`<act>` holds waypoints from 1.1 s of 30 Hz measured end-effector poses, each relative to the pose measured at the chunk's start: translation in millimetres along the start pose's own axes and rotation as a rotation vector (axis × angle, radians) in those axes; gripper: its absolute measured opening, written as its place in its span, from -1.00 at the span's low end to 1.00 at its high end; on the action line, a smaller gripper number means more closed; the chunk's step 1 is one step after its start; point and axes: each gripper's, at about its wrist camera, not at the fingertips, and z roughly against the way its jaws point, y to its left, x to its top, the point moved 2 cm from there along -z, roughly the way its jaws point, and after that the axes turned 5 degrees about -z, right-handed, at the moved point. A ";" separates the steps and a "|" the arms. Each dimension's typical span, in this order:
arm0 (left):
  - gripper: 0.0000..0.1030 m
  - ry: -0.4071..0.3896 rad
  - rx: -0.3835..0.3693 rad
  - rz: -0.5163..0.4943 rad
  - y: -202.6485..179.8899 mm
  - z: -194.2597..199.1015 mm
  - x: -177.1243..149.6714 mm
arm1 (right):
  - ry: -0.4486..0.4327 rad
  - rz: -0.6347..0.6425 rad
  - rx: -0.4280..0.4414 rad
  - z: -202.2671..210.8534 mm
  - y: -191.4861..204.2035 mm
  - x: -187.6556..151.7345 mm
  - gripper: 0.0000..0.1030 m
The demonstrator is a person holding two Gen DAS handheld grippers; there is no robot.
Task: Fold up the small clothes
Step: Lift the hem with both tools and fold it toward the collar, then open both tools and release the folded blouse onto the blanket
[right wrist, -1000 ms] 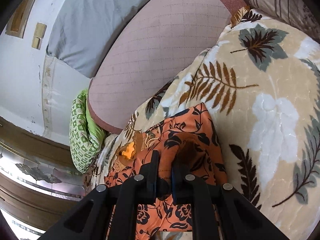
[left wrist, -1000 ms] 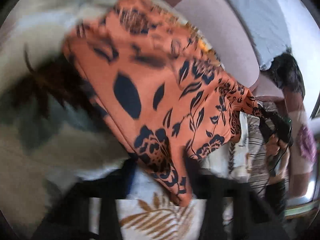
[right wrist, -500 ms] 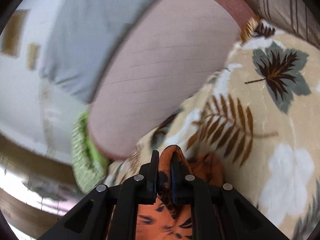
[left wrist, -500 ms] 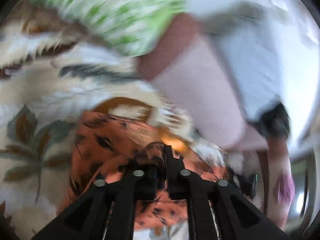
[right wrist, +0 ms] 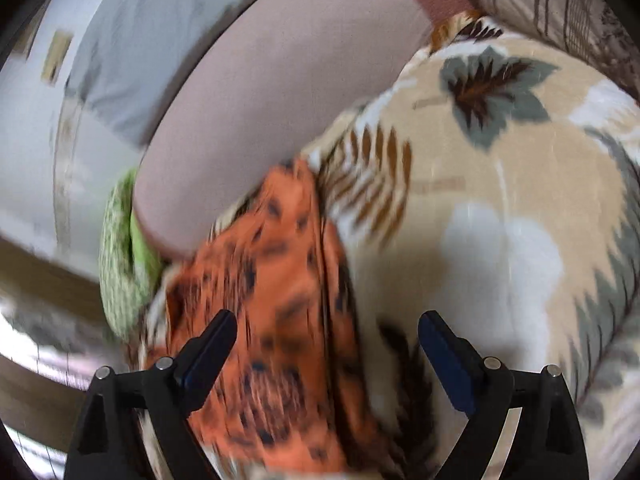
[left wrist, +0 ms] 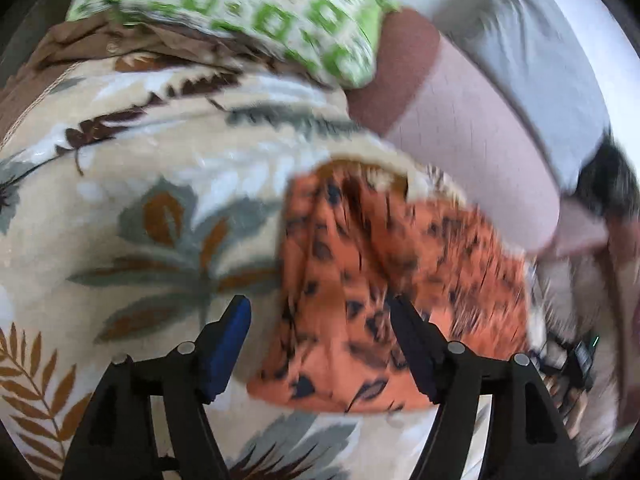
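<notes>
An orange garment with a dark floral print [left wrist: 372, 292] lies folded on the beige leaf-print blanket [left wrist: 152, 200]. My left gripper [left wrist: 320, 312] is open and empty just above the garment's near left edge. In the right wrist view the same garment [right wrist: 272, 300] lies under and left of my right gripper [right wrist: 326, 328], which is open and empty. Both views are blurred by motion.
A pink bolster [left wrist: 472, 152] lies along the far edge of the blanket, also in the right wrist view [right wrist: 260, 112]. A green patterned cushion [left wrist: 248, 8] sits at the far left. Grey bedding [left wrist: 532, 52] lies behind the bolster.
Both grippers were shut on the orange garment, carried it down onto the blanket, then opened and let it go. It now lies folded.
</notes>
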 end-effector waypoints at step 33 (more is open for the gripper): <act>-0.31 0.140 0.117 0.075 27.5 78.5 -190.5 | 0.224 0.173 -0.205 98.6 -6.8 -221.3 -0.53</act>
